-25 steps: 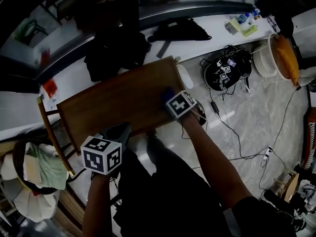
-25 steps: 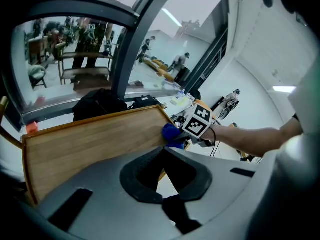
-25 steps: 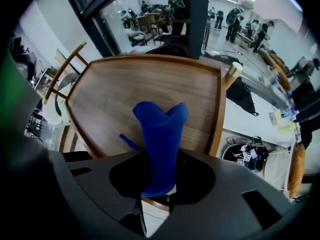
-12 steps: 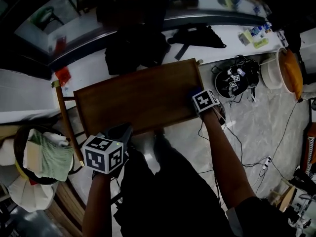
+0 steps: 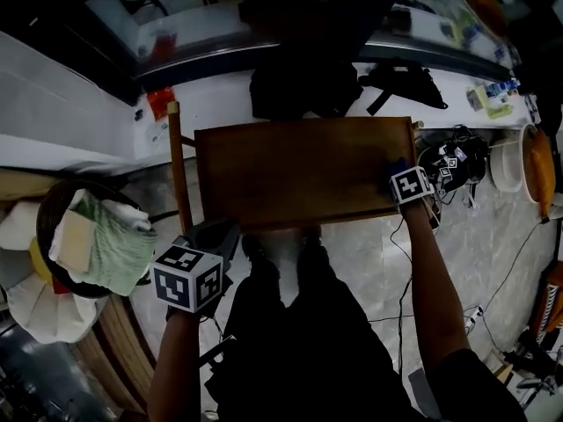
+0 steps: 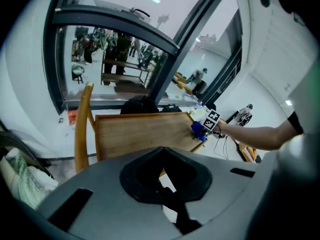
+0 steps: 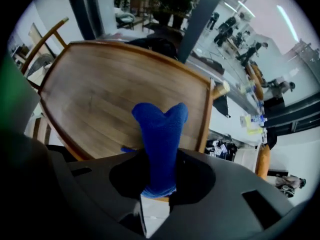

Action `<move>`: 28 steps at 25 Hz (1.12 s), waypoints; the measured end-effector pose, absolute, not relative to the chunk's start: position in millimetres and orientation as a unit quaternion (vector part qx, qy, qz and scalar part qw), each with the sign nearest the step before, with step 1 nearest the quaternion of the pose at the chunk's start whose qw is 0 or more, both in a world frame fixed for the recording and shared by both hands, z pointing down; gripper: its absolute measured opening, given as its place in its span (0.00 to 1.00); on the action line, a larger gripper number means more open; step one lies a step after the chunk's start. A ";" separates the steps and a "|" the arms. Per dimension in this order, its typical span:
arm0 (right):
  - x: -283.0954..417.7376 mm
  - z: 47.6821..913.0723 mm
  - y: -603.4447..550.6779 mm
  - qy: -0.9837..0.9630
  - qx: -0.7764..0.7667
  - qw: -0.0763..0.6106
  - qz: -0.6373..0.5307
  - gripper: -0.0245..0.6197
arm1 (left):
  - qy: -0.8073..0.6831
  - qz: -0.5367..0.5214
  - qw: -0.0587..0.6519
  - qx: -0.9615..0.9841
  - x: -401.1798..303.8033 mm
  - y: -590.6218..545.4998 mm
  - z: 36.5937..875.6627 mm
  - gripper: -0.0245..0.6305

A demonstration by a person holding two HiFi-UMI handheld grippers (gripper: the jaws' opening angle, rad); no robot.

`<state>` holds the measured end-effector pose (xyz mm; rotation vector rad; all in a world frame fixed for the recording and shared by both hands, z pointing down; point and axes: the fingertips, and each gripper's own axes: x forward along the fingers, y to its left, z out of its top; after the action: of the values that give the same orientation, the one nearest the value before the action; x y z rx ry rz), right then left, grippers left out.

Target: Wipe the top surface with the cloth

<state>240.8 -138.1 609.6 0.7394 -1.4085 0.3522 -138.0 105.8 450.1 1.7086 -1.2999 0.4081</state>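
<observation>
Two tongs: right tongs (image 7: pixel 159 181) clamp the blue cloth (image 7: pixel 160 134) at the right edge of the wooden counter (image 5: pixel 290 170), mid-wipe by my read; left tongs (image 5: pixel 209 237) hang closed, empty, off it. Next call: sweep leftward across the top.

No words, numbers or brands can be read. The left gripper (image 5: pixel 214 236) and the right gripper (image 5: pixel 394 170) bear only black-and-white square marker patterns (image 5: pixel 186 278), no letters; print on the small yellow-green packets (image 5: pixel 493 108) beyond the right gripper is too blurred to read
</observation>
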 end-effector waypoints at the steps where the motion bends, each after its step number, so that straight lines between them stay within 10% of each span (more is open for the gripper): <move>1: 213.7 604.0 -131.7 -0.652 0.324 0.670 0.148 0.20 | -0.534 0.164 0.461 0.690 -149.9 114.7 451.1 0.05; 13: -187.7 607.3 132.5 -0.842 0.015 0.449 0.298 0.20 | -0.584 0.145 0.472 0.644 -243.3 199.0 455.9 0.05; 28: -184.7 651.9 154.5 -0.813 -0.016 0.533 0.234 0.20 | -0.562 0.159 0.491 0.646 -220.1 197.0 473.7 0.05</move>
<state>-184.7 154.5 651.9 -0.0383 -1.9379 0.5568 -220.1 197.0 473.7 1.5698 -1.3650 0.3857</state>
